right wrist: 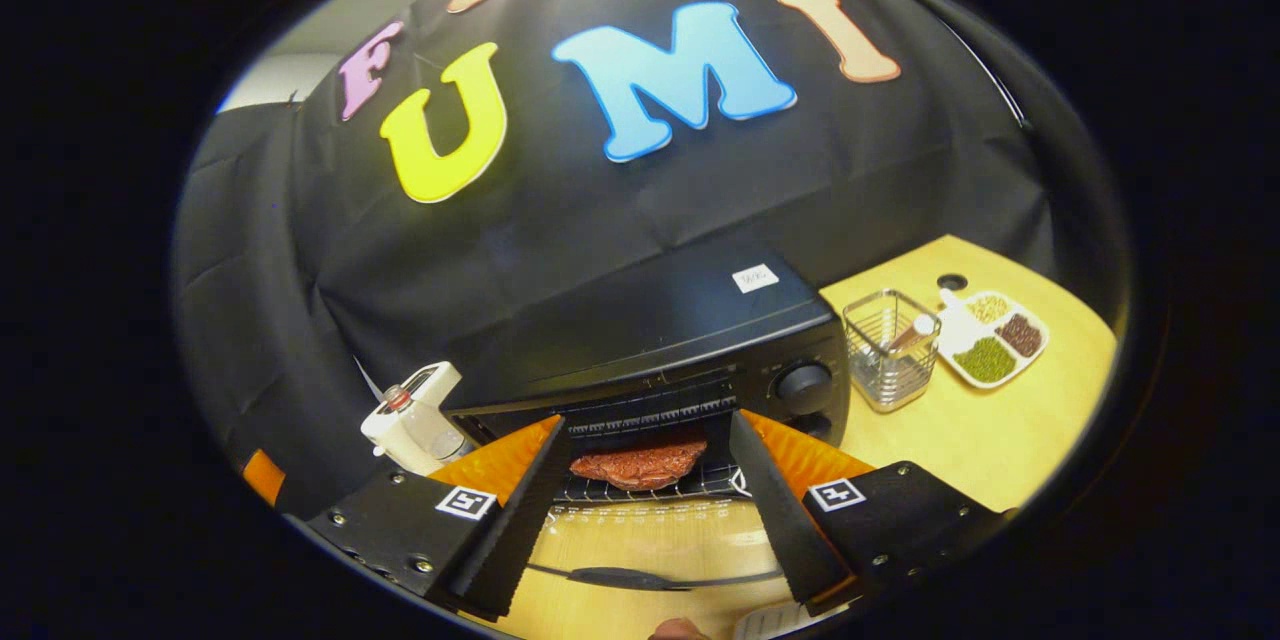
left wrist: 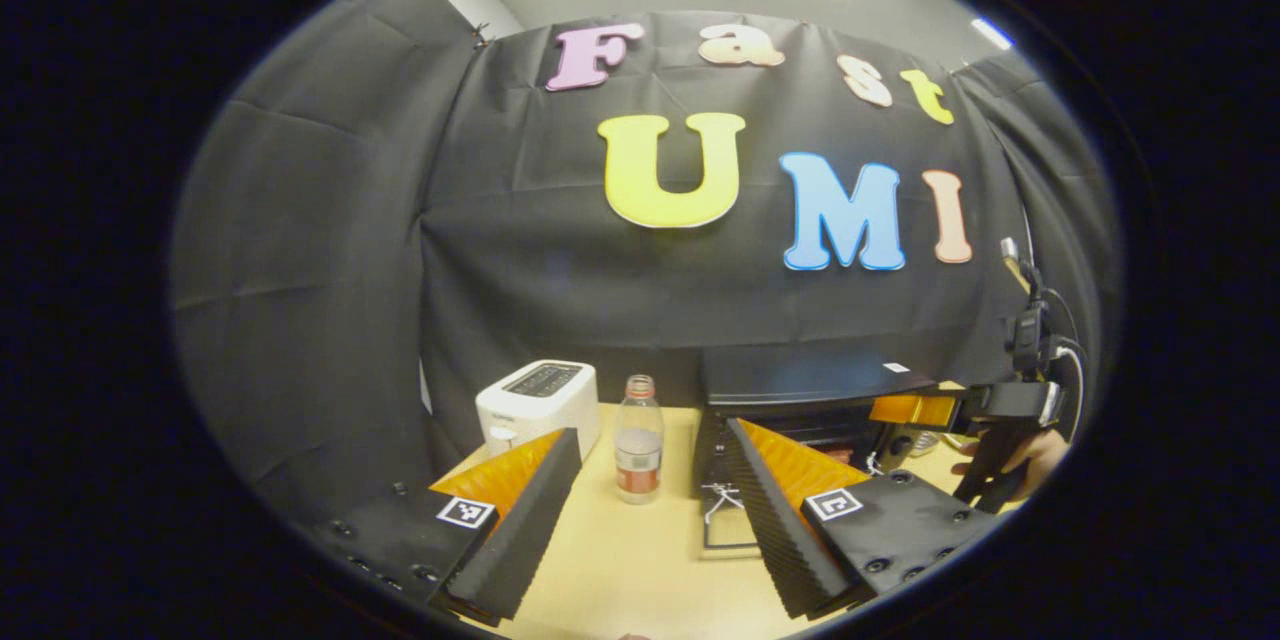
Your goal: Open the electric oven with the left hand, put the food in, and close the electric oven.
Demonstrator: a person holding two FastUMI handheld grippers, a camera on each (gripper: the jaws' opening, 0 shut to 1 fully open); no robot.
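Food [right wrist: 638, 463] on rack — between parted jaws

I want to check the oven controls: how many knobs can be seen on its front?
2. One knob is on the right of the oven front, beside the open cavity; a second sits just below it, partly hidden by the right tool's finger. Others may be hidden.

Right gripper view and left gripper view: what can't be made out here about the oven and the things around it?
- Oven inside, right gripper view: past the meat on the rack it is dark.
- Oven door, right gripper view: its sides are covered by the right tongs.
- Divided dish, right gripper view: contents too small to name.
- Oven front, left gripper view: partly covered by the left tongs.
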